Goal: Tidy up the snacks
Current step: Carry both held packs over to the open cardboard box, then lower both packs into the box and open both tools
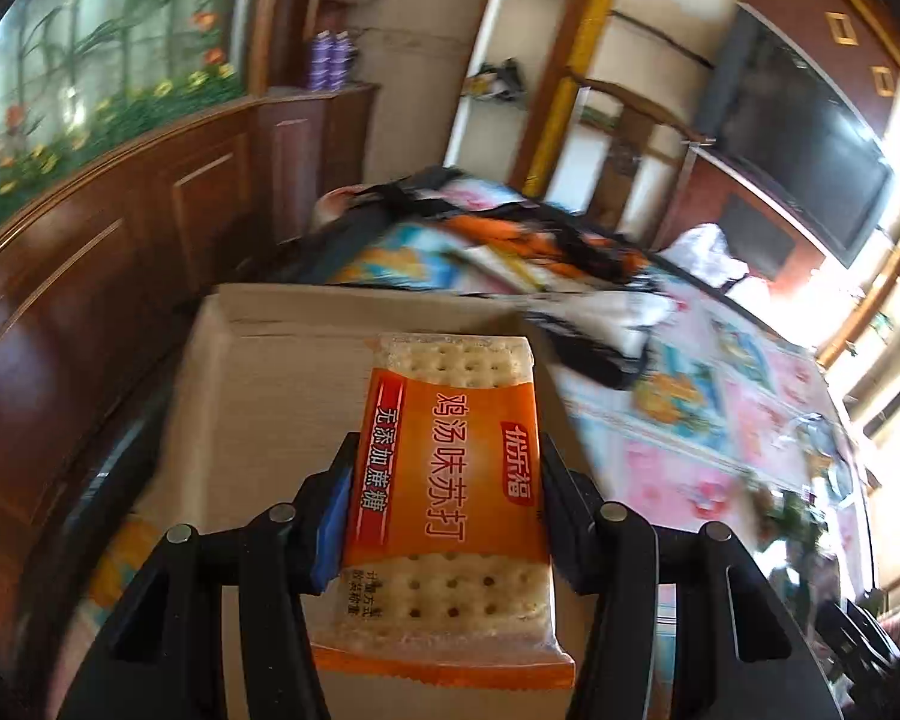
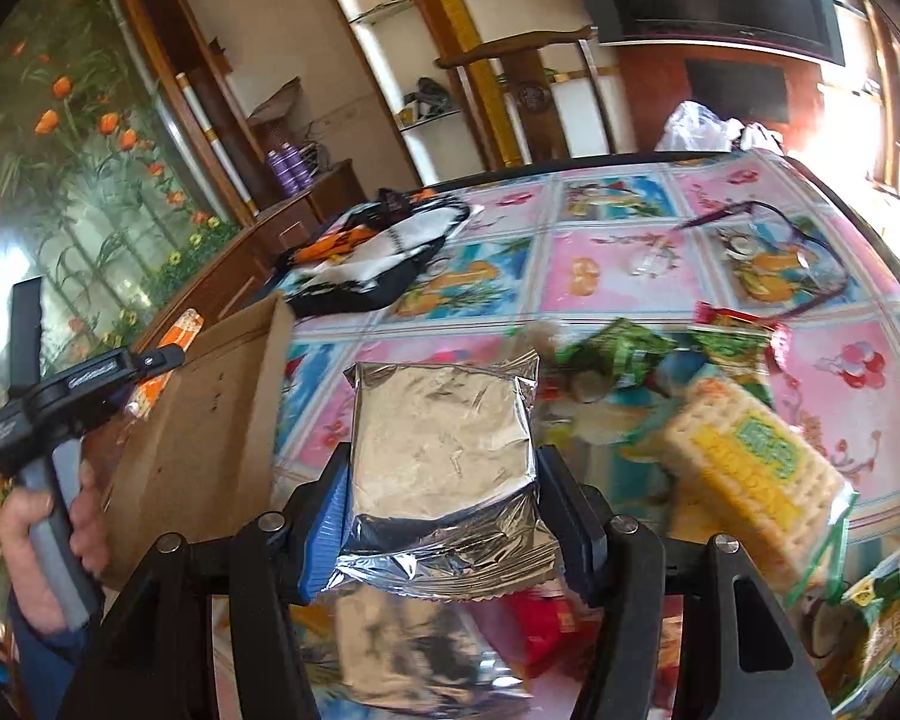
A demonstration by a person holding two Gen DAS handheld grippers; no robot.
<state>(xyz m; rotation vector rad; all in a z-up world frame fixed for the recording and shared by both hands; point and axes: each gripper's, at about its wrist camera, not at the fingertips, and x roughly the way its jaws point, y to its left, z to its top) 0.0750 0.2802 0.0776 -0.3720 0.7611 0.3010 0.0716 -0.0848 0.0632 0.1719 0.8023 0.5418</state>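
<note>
Left black two-finger gripper [image 1: 447, 516] pinching an orange-wrapped pack of pale soda crackers [image 1: 450, 480] by its long sides, held above the open brown cardboard box [image 1: 258, 420] at the table's edge. Right black two-finger gripper [image 2: 444, 516] clamped on a crinkled silver foil packet [image 2: 444, 450], raised over a floral pink-and-blue tablecloth [image 2: 600, 264]; beyond it, a yellow-labelled cracker pack [image 2: 750, 468] and green snack bags [image 2: 624, 354] scattered right, the box to its left, with a hand [image 2: 48, 540] gripping the other tool's grey handle
</note>
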